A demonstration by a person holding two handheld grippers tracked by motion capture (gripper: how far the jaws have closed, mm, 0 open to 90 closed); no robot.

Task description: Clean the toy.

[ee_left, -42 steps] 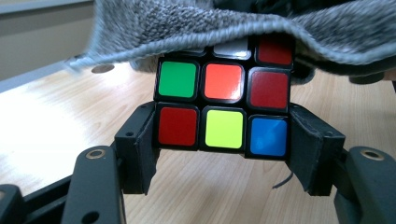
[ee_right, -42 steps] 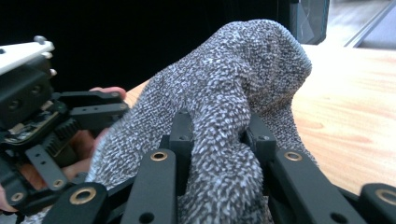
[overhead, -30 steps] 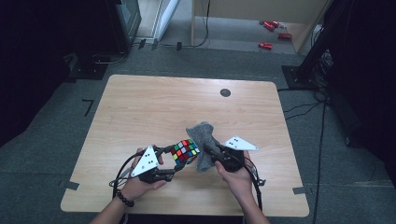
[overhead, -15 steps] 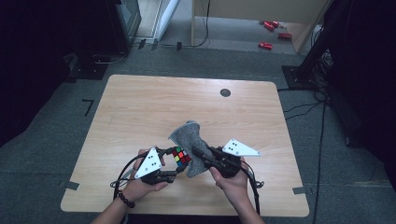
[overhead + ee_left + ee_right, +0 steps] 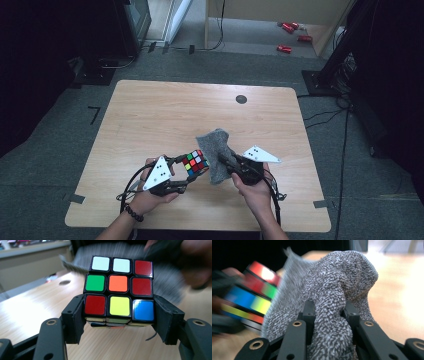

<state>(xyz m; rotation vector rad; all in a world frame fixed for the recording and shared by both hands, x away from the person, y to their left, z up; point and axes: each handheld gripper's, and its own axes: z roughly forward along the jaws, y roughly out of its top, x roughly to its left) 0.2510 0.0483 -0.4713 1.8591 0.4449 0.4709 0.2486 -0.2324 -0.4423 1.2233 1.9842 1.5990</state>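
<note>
Cube-cleaning at the near edge of a wooden table [image 5: 150, 115]: a person's left gripper [image 5: 119, 315] clamps a scrambled Rubik's cube [image 5: 119, 291] by its bottom layer, one jaw on each side, the cube held just above the tabletop. The right gripper [image 5: 329, 312] is closed on a bunched fold of speckled grey cloth [image 5: 332, 290], which stands up from between its jaws. Seen from above, the cloth [image 5: 216, 152] sits just beside the cube [image 5: 195, 163], on its right, apparently brushing one face. Wiping well likely means keeping the cube hand steady, sweeping the cloth across each exposed face, and not pushing hard enough to twist a layer or work the cube loose. Farther off, a small dark round spot [image 5: 241, 99] marks the table's far side; beyond lies grey floor with red objects [image 5: 288, 35].
</note>
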